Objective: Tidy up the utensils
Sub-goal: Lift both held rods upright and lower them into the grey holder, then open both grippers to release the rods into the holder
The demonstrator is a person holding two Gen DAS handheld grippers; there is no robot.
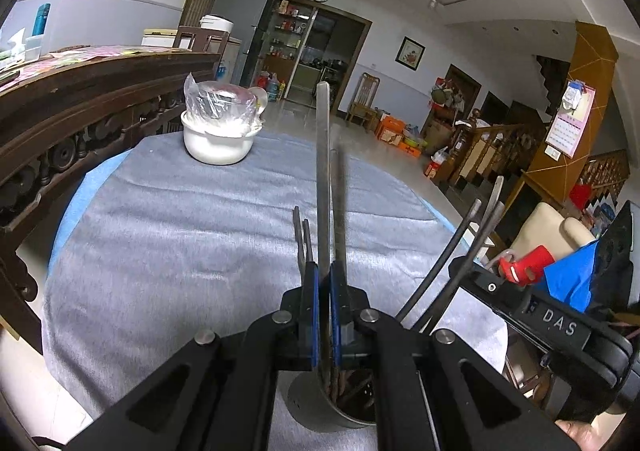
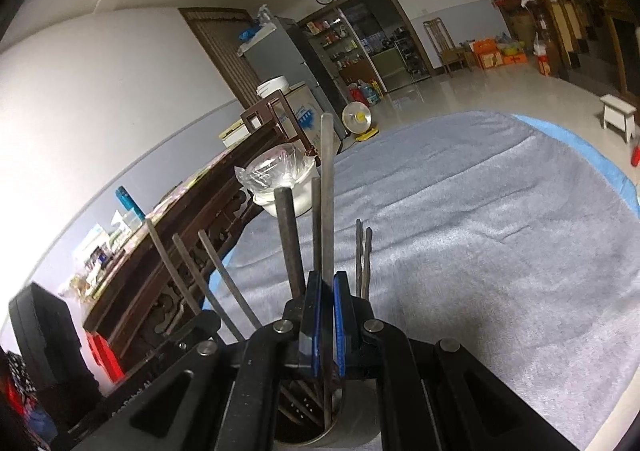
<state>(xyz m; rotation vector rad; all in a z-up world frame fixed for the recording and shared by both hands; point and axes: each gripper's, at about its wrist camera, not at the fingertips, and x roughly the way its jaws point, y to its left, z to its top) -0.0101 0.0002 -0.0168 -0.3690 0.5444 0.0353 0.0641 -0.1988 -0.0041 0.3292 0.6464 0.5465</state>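
Note:
A steel utensil holder stands on the grey cloth at the near edge, right under both grippers; it also shows in the right wrist view. Several metal utensil handles and chopsticks stick up out of it. My left gripper is shut on a long flat metal handle that reaches down into the holder. My right gripper is shut on a long flat metal handle that also stands in the holder. The right gripper's body shows in the left wrist view at the right.
A white bowl with a clear plastic bag in it stands at the far side of the grey cloth. A dark carved wooden table borders the left. A small white stool stands on the floor beyond.

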